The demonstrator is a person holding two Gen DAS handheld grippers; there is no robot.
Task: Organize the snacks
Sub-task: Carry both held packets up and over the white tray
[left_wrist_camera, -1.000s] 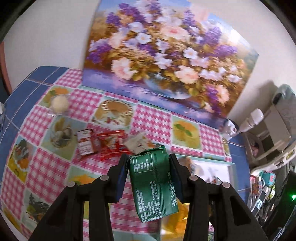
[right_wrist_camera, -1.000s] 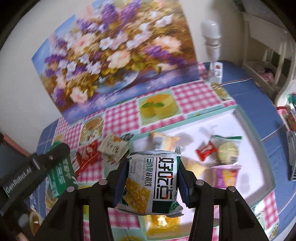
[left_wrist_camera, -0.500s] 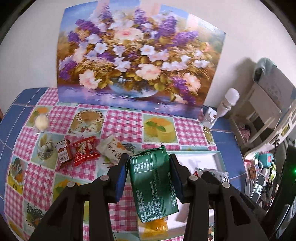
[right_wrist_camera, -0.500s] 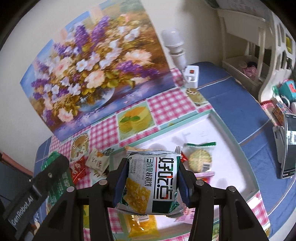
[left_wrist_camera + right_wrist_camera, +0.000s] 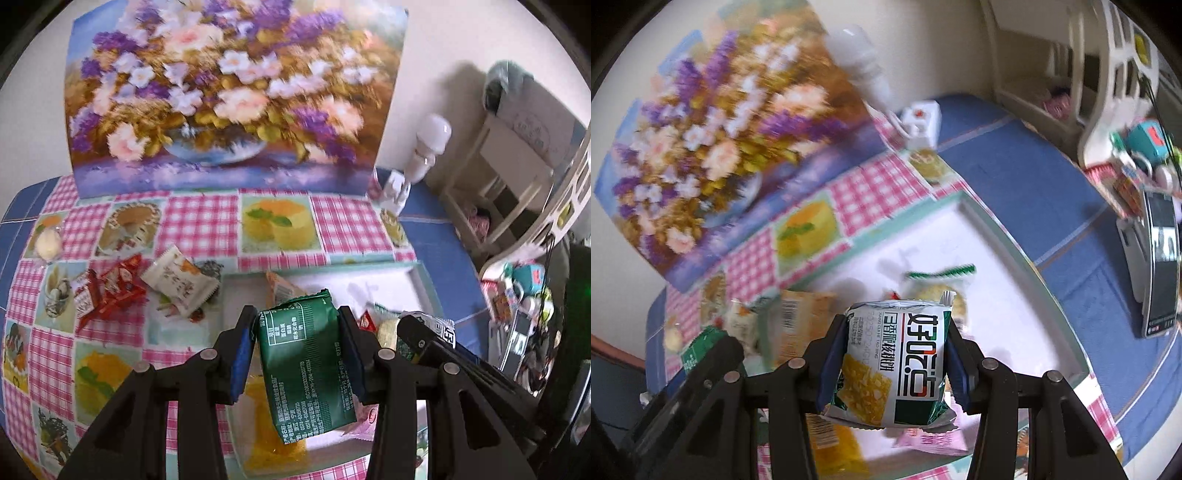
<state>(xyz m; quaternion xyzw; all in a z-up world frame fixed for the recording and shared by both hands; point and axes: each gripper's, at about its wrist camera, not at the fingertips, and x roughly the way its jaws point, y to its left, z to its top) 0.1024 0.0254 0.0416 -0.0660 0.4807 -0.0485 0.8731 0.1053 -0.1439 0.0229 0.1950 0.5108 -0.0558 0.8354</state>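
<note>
Both the left gripper (image 5: 298, 345) and the right gripper (image 5: 892, 354) were black angular frames with round silver screws and blue-padded fingers (image 5: 242, 352).

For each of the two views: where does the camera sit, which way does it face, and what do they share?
Left wrist: behind the left claw, shut on the green packet, facing the flower painting; right claw at right.
Right wrist: behind the right claw, shut on the white-green packet, over the white tray.
Shared: tray, painting, checked tablecloth.
</note>
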